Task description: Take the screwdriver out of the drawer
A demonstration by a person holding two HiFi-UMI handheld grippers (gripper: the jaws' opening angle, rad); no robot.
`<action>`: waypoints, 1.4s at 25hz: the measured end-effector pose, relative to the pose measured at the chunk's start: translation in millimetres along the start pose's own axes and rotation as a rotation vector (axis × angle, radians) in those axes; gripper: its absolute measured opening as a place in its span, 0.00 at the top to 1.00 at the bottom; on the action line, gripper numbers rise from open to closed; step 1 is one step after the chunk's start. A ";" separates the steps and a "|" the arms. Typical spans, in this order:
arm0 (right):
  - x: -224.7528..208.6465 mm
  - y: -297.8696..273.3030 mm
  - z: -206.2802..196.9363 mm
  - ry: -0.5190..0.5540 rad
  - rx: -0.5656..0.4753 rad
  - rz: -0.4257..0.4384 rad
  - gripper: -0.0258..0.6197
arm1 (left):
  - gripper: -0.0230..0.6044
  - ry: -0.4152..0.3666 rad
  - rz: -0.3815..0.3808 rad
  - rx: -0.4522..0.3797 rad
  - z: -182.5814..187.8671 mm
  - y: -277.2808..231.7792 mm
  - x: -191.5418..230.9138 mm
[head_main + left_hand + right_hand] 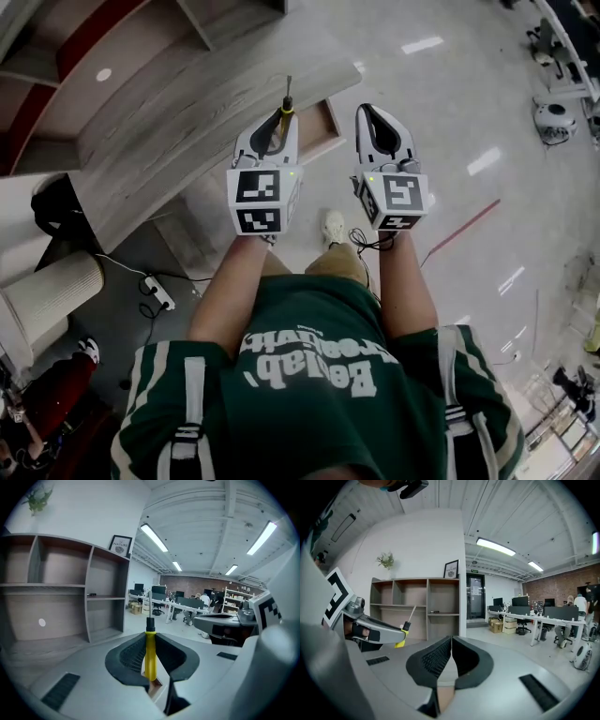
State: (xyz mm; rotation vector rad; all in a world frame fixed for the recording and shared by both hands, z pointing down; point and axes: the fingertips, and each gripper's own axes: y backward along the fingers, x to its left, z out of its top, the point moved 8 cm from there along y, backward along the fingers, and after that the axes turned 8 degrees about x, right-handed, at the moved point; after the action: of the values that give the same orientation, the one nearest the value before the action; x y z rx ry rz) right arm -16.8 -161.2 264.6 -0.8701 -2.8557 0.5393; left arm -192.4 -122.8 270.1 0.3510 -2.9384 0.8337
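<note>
Yellow-handled screwdriver is out of the drawer & up in the air, clamped in the left gripper. In the left gripper view its fingers pinch the handle, which lies along them. The black collar & steel shaft stick out past the tips, pointing fwd. Right gripper sits just beside it, about level. Its fingers are pressed together w/ nothing btwn them. Both are held over the floor, past the edge of the wood-grain desk. A brownish open box at the desk edge, below the left gripper, is prob. the drawer; can't be sure from this angle.

Task looks done bar setting the tool down. Risks, as I judge them:
- Slip: handle looks like smooth plastic, held only by pad pressure. Any slackening or jolt & it slides out, w/ nothing but hard floor under it.
- Twist: the shaft hangs fwd of the pads, so a quick swing could pivot the tool in the grip.
- Poke: the bare tip leads every move. Shelf unit stands ahead & the right gripper is close alongside. A careless turn puts the tip into wood or the other gripper, which could lever the handle loose.
- Drawer: if that's it, it juts out near the person's legs & could get bumped.
</note>
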 end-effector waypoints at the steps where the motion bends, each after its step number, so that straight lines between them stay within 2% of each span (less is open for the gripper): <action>1: -1.5 3.6 8.0 0.007 -0.014 0.013 0.91 | 0.84 -0.001 0.010 -0.008 6.2 6.2 -1.9; 5: -7.1 5.2 41.7 0.052 -0.082 0.090 0.91 | 0.84 0.012 0.108 -0.073 31.1 26.1 -8.5; 10: 1.7 19.2 62.9 0.109 -0.124 0.223 0.91 | 0.84 0.033 0.208 -0.143 47.5 50.0 -35.4; 18: 25.8 36.9 70.2 0.172 -0.153 0.418 0.91 | 0.84 0.096 0.395 -0.200 38.5 101.4 -53.7; 25: 66.1 47.4 79.8 0.204 -0.171 0.525 0.91 | 0.84 0.135 0.583 -0.211 13.2 162.2 -36.4; 30: 86.9 50.4 87.0 0.222 -0.175 0.548 0.91 | 0.84 0.139 0.627 -0.227 7.7 192.3 -24.4; 35: 93.5 70.1 86.9 0.247 -0.207 0.562 0.91 | 0.84 0.126 0.675 -0.268 -0.4 216.7 -34.2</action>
State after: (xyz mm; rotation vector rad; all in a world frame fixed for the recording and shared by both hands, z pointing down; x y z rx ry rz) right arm -75.7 -81.2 158.1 -1.6617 -2.4528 0.1576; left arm -210.4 63.5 155.7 -0.7152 -2.9929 0.4539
